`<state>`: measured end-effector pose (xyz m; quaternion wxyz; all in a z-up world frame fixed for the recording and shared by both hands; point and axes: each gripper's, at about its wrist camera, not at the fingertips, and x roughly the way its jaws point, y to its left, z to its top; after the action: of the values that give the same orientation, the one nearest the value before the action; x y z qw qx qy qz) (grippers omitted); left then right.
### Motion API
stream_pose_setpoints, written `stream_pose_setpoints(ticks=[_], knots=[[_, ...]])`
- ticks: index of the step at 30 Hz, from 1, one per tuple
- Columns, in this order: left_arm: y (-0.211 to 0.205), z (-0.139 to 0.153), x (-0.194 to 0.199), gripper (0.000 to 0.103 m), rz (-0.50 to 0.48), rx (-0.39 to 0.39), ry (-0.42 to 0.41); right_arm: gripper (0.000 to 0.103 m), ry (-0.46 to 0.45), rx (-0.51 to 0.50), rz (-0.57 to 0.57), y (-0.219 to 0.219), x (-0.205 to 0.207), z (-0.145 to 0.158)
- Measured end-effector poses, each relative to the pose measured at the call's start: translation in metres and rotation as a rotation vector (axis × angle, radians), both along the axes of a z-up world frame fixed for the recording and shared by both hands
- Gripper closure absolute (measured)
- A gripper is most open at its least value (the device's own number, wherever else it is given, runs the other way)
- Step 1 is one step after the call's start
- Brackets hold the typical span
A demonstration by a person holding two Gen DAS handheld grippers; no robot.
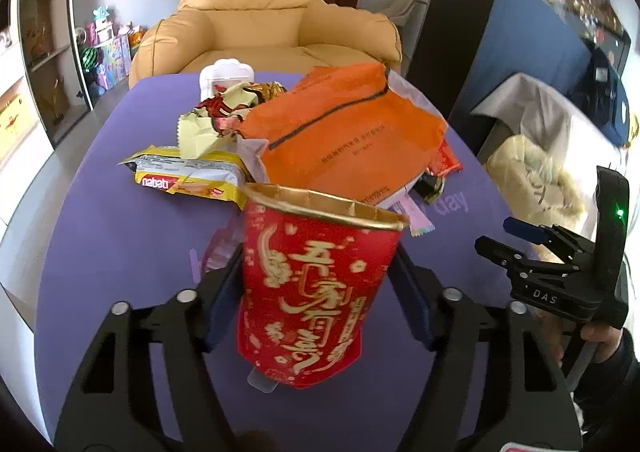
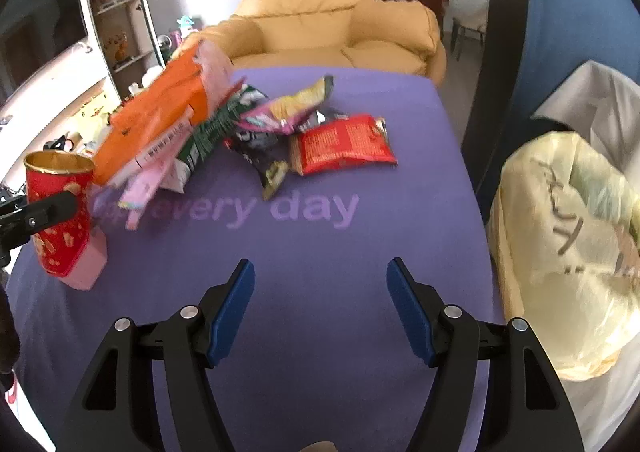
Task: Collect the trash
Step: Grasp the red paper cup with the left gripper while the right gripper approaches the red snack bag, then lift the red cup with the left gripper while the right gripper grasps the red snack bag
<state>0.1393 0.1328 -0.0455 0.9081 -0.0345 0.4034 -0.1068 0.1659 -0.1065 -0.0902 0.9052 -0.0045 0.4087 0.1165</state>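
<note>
A red paper cup (image 1: 316, 284) with gold lettering and a gold rim stands tilted at the near left of the purple table (image 1: 120, 260). My left gripper (image 1: 316, 272) is shut on it, a pad against each side. In the right wrist view one of its fingers (image 2: 52, 207) presses on the cup (image 2: 60, 228). My right gripper (image 2: 320, 280) hangs open over bare tabletop with nothing between its blue pads. Behind the cup lies a heap of wrappers: an orange package (image 1: 344, 131), a yellow Nabati wrapper (image 1: 188, 175) and a red snack bag (image 2: 344, 143).
A pale yellow bag (image 2: 568, 252) sits in a white-lined bin just off the table's right edge. A pink box (image 2: 86, 268) lies beside the cup's base. A beige recliner (image 2: 320, 19) stands behind the table, with shelves at left and a blue panel (image 2: 576, 31) at right.
</note>
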Motion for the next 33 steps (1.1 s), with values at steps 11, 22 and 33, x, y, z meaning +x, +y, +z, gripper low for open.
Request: stream_pose_setpoints(ticks=[11,22,33], knots=[[0.006,0.042,-0.016,0.043,0.013,-0.037,-0.094,0.038,-0.098,0.012,0.048,-0.003,0.017,0.033],[-0.014,0.081,0.034,0.043,-0.032,-0.088,-0.162,0.038,-0.024,0.004,0.101,-0.010,0.123,0.035],[-0.050,0.071,0.100,0.042,-0.120,-0.071,-0.095,0.048,0.152,0.039,0.123,-0.028,0.121,-0.001]])
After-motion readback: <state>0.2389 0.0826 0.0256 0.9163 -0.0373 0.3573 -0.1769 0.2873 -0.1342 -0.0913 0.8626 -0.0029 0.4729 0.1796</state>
